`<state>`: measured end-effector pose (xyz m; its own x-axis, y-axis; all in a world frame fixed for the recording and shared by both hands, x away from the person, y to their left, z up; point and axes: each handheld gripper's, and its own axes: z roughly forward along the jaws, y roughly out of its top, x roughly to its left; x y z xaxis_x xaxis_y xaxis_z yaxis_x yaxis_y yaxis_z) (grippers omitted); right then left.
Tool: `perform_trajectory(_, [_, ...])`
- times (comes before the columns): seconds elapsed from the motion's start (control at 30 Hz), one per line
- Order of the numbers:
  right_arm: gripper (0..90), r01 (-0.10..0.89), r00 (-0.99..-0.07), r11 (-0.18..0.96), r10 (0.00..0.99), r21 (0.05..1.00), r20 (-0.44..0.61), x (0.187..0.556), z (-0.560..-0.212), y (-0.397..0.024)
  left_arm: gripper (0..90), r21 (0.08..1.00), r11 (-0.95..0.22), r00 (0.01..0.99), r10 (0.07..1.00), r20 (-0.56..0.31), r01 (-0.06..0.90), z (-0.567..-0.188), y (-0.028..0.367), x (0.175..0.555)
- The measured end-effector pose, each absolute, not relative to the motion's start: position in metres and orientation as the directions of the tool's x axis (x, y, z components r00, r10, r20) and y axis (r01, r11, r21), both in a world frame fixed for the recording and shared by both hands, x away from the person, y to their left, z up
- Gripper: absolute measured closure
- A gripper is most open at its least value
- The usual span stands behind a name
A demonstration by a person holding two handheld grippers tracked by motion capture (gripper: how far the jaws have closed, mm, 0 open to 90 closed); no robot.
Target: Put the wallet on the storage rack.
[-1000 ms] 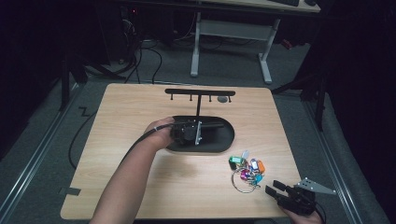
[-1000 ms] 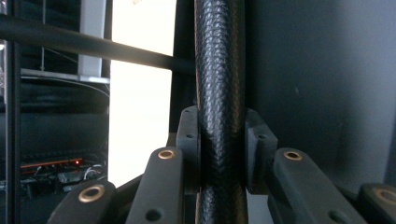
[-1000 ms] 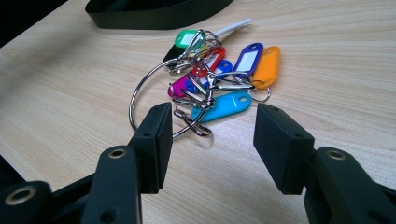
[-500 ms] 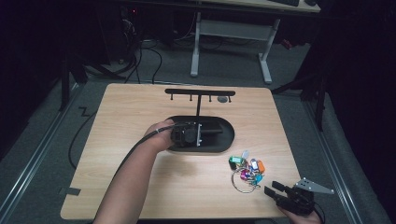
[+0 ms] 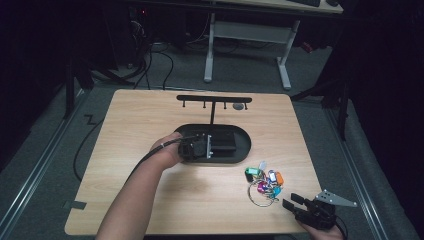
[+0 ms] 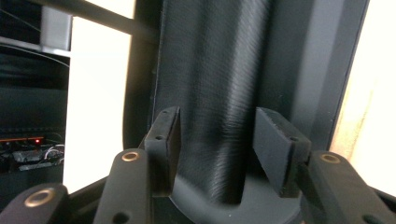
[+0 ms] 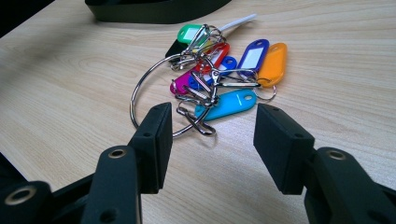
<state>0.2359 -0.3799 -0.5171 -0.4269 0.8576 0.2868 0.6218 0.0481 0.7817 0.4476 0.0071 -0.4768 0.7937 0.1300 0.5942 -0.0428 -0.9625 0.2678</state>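
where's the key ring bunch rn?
High view: key ring bunch lies on the table, front right, between the black stand base and the right gripper.

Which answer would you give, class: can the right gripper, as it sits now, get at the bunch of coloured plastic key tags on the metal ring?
Probably yes. The right gripper stands open, aimed at the bunch of key tags, with bare wooden table between.

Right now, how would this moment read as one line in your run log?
left tool: open, jaws just opening, astride stand post | right tool: open, short of key tags | stand base: on table
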Motion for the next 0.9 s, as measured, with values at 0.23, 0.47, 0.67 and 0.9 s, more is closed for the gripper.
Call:
perform_trajectory(0.23, [47.8,0.621,-0.433,0.06,0.857,0.782,0.279,0.236,-0.517,-0.378,52.9,0.344,-0.939,0.799,0.202,0.566,-0.006,-0.465,0.024,0.435])
perform_trajectory(0.47, [47.6,0.622,-0.442,0.072,0.854,0.779,0.274,0.237,-0.517,-0.376,51.2,0.448,-0.893,0.821,0.285,0.494,0.04,-0.465,0.037,0.419])
perform_trajectory(0.67, [47.6,0.621,-0.449,0.081,0.852,0.78,0.269,0.237,-0.518,-0.375,50.9,0.517,-0.852,0.824,0.349,0.447,0.08,-0.473,0.05,0.402])
perform_trajectory(0.9, [47.7,0.625,-0.448,0.085,0.853,0.776,0.268,0.237,-0.518,-0.374,51.0,0.573,-0.808,0.833,0.408,0.373,0.139,-0.494,0.069,0.383])
